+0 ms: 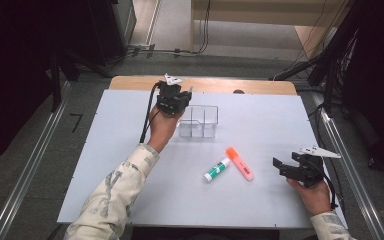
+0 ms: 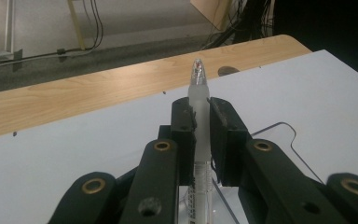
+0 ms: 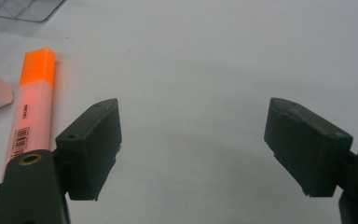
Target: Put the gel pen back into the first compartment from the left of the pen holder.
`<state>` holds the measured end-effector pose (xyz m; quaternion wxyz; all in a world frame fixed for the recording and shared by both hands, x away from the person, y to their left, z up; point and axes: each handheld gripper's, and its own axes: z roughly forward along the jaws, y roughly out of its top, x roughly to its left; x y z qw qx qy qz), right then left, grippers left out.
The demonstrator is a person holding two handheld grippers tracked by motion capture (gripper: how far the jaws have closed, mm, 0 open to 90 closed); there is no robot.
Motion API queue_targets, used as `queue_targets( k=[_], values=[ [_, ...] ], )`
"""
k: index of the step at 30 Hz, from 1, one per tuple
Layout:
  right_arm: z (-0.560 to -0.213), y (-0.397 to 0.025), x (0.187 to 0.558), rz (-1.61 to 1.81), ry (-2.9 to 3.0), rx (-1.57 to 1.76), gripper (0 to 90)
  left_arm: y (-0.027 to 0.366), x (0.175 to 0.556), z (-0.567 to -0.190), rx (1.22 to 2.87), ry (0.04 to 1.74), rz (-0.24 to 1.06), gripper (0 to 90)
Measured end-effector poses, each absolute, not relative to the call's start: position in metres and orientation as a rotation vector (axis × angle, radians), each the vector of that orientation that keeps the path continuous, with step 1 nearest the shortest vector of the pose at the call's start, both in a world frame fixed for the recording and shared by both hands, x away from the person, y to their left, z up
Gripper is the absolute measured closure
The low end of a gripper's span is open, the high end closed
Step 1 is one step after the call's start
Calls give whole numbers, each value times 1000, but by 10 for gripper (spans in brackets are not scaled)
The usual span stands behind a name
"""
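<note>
The orange highlighter (image 3: 31, 105) carries a barcode and small print near the right gripper (image 3: 193, 149), too blurred to read

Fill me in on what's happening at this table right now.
A person holds a claw in each hand. The left claw is shut on a clear pen, held above the clear plastic organizer. The right claw is open over the white tabletop, near an orange highlighter and a green-capped glue stick lying there.
</note>
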<state>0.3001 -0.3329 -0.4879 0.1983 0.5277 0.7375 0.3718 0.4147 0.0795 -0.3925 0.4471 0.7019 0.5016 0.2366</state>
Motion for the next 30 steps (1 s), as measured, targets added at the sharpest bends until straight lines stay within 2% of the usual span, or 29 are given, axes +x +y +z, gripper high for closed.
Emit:
queue_targets(
  k=[30],
  values=[
    [-488,-334,299,1045,2065,1477,176,66,448,-380,1734,1253,627,815]
  ],
)
